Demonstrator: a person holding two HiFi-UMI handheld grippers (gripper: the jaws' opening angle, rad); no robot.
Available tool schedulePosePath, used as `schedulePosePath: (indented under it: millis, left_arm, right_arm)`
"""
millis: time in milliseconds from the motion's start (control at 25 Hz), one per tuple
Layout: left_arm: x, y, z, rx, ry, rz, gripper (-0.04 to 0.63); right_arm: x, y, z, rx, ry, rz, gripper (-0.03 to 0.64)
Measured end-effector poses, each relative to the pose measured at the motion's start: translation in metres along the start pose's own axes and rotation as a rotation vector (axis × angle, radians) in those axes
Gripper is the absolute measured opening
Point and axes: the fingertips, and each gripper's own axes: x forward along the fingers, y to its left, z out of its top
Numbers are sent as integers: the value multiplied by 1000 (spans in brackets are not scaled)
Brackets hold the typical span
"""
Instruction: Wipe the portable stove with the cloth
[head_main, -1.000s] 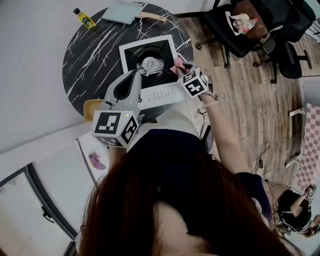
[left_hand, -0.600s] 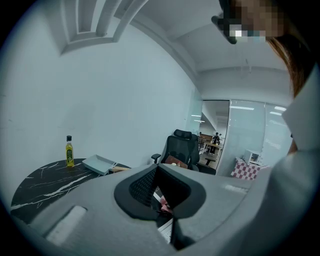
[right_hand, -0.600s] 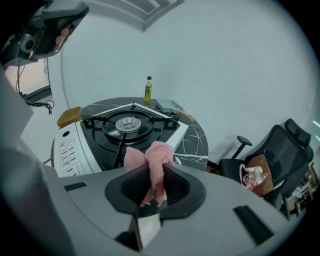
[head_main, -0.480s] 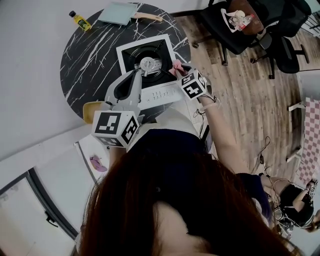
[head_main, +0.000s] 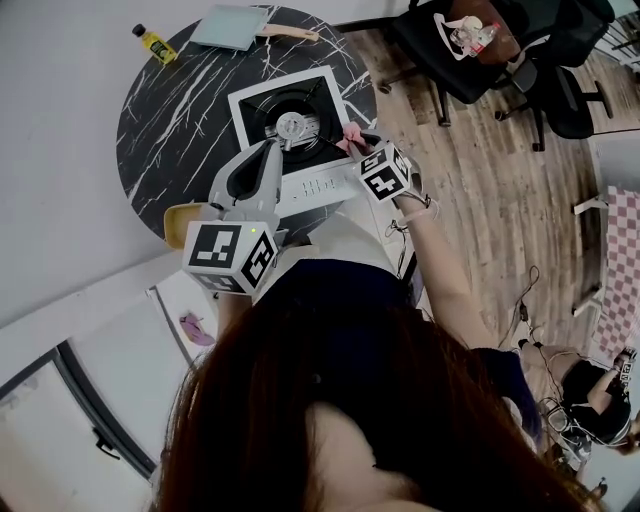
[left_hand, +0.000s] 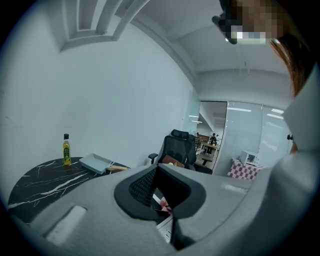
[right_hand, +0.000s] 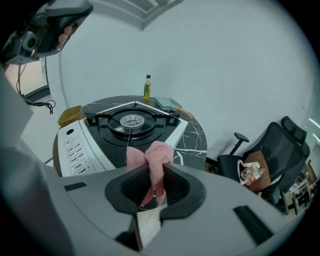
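Pink cloth (right_hand: 150, 156) sits bunched in the right tool (right_hand: 152, 172), whose jaws are clamped tight on it, a knot of it poking out past the tips. Over the last second that tool has slid a little along the stove's (head_main: 285, 110) right edge toward the near corner, by the white control panel. The cloth is at the rim there, though I can't tell whether it presses on the metal. To me that reads as a wiping stroke under way along the right side, with the burner well and the far and left edges likely yet to be done. The left tool (head_main: 270, 152) has not moved: it hangs above the stove's near-left side, jaws closed together with nothing in them.

The stove stands on a round black marbled tabletop (head_main: 170, 110), with a yellow bottle (head_main: 155, 42) and a pale tray (head_main: 228, 25) at its far edge. To the right are wood floor (head_main: 480, 200) and black office chairs (head_main: 470, 50); white wall lies to the left.
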Motion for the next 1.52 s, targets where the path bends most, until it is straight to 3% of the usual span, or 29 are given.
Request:
schedulePosePath:
  millis: [840, 1520]
  left_arm:
    - [-9, -18, -4, 13, -5, -34, 12]
    - [-30, -26, -11, 7, -12, -42, 12]
  right_arm:
    - [-16, 15, -17, 40, 14, -27, 69]
    - [-26, 19, -22, 56, 22, -130, 71]
